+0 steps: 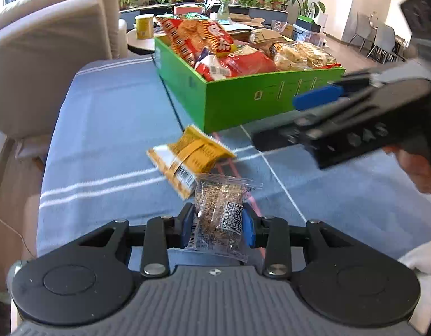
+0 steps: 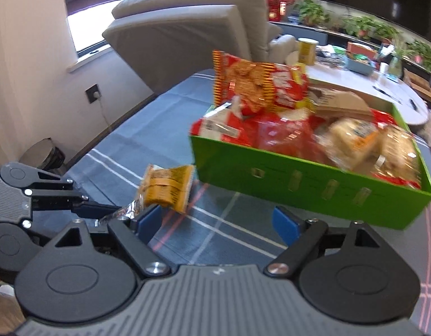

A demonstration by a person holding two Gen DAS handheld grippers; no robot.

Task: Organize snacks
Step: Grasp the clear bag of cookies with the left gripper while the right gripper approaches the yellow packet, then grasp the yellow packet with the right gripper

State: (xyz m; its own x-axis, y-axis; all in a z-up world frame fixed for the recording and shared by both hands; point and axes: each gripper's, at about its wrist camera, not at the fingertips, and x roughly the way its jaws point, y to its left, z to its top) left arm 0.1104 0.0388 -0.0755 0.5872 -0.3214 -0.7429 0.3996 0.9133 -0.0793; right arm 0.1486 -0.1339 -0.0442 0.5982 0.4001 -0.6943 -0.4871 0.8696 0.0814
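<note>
Left wrist: left gripper clamped on clear snack packet, its lower end hidden behind the fingers. Yellow packet just ahead. Green box beyond. Right gripper blurred, edge-cropped.

Right wrist: right gripper fingers wide apart, empty; yellow packet past left finger, blurred.

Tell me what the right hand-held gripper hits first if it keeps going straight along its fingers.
Probably the blue striped tablecloth just short of the green box. The right hand-held gripper is open and angled downward; the yellow snack packet sits left of its line. Depth is uncertain.
</note>
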